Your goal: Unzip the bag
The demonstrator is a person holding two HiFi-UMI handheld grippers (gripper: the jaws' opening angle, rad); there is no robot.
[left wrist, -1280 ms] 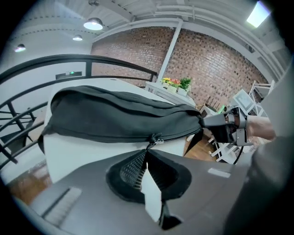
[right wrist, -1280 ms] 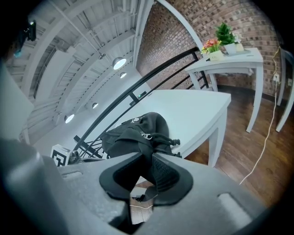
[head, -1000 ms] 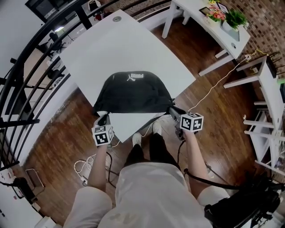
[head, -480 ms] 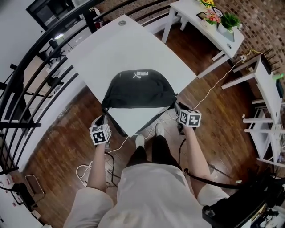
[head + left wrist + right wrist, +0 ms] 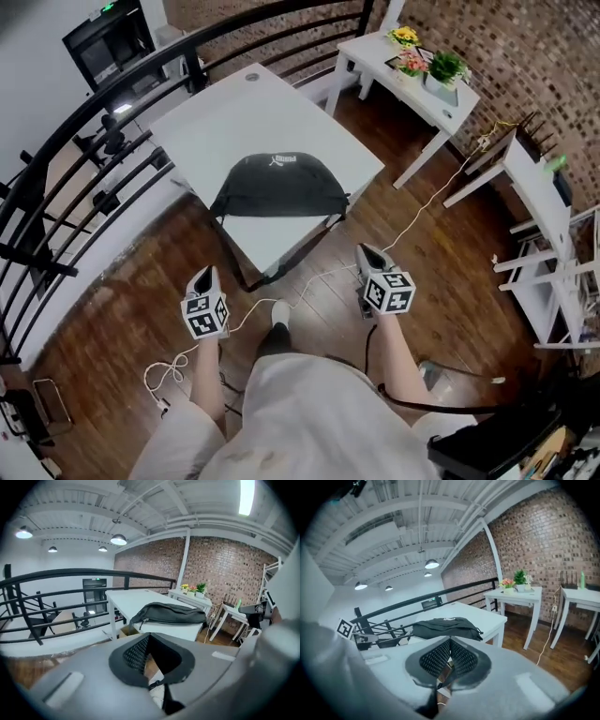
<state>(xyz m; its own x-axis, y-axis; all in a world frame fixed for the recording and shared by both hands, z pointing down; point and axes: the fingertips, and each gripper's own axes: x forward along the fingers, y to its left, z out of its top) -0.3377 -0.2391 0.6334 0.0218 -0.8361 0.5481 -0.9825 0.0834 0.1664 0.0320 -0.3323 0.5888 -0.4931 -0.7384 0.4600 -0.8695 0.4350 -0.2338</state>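
Observation:
A black bag [image 5: 278, 186] with a white logo lies on the white table [image 5: 246, 111], near its front corner. The bag's straps hang over the table edge. Both grippers are held over the wooden floor, well short of the table and clear of the bag. My left gripper [image 5: 203, 278] is shut with nothing between its pads. My right gripper [image 5: 365, 253] is also shut and empty. The bag [image 5: 168, 612] shows beyond the left gripper [image 5: 149, 635] in the left gripper view. It lies far ahead of the right gripper [image 5: 450, 642] as a dark bag [image 5: 445, 626] in the right gripper view.
A black railing [image 5: 89, 164] runs along the left behind the table. A white side table [image 5: 417, 86] with potted plants stands at the upper right, white shelving [image 5: 553, 202] further right. White cables [image 5: 173, 361] trail over the floor by the person's feet.
The person has stepped back from the table. Both grippers have come away from the bag's near corners and now hang over the floor.

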